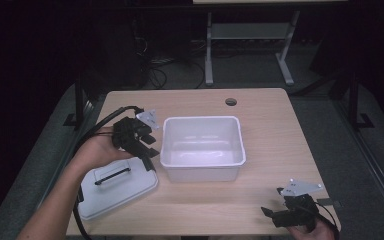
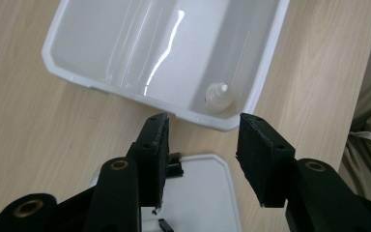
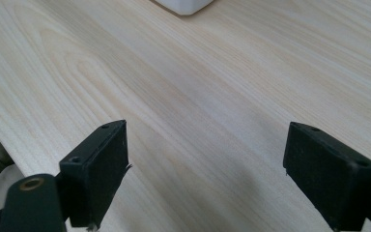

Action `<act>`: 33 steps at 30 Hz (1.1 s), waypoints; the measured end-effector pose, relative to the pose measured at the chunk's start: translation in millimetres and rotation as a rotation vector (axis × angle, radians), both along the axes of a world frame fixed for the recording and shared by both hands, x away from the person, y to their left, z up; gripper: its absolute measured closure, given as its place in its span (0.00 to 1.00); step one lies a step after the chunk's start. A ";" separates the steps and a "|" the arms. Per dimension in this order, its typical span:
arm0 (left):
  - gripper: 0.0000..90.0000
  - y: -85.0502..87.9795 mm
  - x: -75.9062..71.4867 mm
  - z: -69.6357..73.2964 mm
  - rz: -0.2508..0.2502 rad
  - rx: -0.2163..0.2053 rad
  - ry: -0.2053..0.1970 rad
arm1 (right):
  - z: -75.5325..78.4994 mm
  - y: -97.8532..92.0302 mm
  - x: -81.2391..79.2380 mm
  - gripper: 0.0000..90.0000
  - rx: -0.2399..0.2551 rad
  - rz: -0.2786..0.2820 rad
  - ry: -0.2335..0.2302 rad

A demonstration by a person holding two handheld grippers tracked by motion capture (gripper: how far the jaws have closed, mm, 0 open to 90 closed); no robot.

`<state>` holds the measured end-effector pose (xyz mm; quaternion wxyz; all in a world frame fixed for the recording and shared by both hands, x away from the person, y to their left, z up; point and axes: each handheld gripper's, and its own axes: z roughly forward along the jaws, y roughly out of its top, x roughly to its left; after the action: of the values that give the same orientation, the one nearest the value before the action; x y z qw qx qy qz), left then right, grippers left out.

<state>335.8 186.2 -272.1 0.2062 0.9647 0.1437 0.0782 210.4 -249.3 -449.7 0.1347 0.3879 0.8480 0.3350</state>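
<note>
Lid [image 1: 117,186]: off, flat on the table [image 1: 280,145] at far left.
Left gripper [image 1: 147,150]: I hold it above the lid's edge, jaws spread, empty.
Bin [image 1: 202,165]: open; small white bottle [image 2: 218,96] lies inside.
Right gripper [image 1: 275,212]: idle, jaws wide.
Progress: I judge closing remains.

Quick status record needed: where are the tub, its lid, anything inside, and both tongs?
container: white rectangular plastic tub, uncovered, mid-table
lid: white plastic lid with black handle, flat on the light wooden table, left of the tub
contents: small white bottle-like item in one corner of the tub; what it is cannot be told
left tongs: open, nothing between the jaws, above the lid's edge by the tub
right tongs: open, nothing between the jaws, over bare table near the front right edge
</note>
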 end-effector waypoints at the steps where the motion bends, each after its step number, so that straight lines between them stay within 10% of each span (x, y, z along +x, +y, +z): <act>1: 0.60 3.6 -0.9 0.5 0.006 -0.008 -0.006 | 0.3 -0.1 -0.2 0.17 0.002 -0.001 0.002; 33: 0.57 90.1 -23.5 -36.2 0.173 -0.033 -0.001 | -0.3 -1.7 -1.3 0.17 -0.007 -0.010 0.000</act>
<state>312.2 276.4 -308.3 0.2147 0.9451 0.2279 0.0939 209.1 -251.0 -449.9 0.1377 0.3916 0.8473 0.3314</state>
